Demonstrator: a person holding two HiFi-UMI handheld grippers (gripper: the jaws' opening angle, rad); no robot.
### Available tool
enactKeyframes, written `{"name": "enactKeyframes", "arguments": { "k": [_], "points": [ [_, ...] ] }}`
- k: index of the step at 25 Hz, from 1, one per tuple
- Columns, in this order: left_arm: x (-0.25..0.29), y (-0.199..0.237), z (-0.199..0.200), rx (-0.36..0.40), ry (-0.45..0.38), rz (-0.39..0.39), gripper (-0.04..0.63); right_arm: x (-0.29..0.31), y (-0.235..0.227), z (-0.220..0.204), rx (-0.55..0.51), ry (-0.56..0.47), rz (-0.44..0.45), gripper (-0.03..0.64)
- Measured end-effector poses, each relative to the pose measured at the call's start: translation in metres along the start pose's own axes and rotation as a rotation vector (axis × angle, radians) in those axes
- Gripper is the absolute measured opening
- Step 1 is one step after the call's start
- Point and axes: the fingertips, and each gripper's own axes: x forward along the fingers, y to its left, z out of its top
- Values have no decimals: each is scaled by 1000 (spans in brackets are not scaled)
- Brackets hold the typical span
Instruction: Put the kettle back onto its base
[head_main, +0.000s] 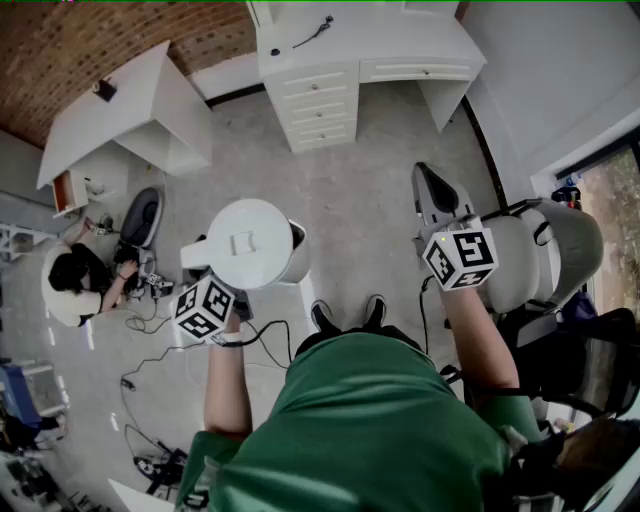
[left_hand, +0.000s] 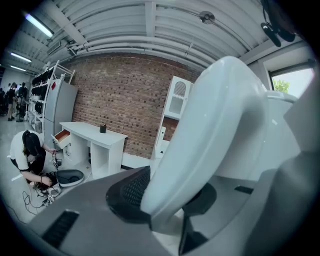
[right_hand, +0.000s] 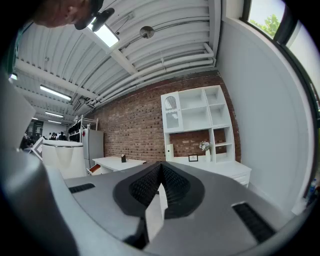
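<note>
My left gripper is shut on the handle of the white kettle and holds the kettle upright in front of the person. In the left gripper view the curved white handle runs up between the black pads, which press on it. The round lid faces the head view. I cannot see the kettle's base. My right gripper hangs level to the right, apart from the kettle, its jaws shut with nothing between them. The kettle body shows at the left of the right gripper view.
Just right of and below the kettle is a small white stand. A white desk with drawers is ahead, another white desk at the left. A person crouches on the floor among cables. A chair stands at the right.
</note>
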Motion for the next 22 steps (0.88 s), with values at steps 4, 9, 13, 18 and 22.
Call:
{"name": "enactKeyframes", "arguments": {
  "k": [4,9,13,18,22],
  "points": [
    [-13,-20,-8,-18,-5,23,133,-16,-22,1,4,-5,10,12],
    [-26,-45,-11,-18,-25,53,133,-30,-40,3,12,-16,44,12],
    [-32,-63,-11,-28,-50,79,133,-33,-56,11,14,-34,82,12],
    [-39,-75,-10,-51,-64,97,133,-30,-63,17,7,-34,124,12],
    [-28,-75,-4,-45,-65,99,133,-18,-66,16,3,-30,131,12]
  ]
}}
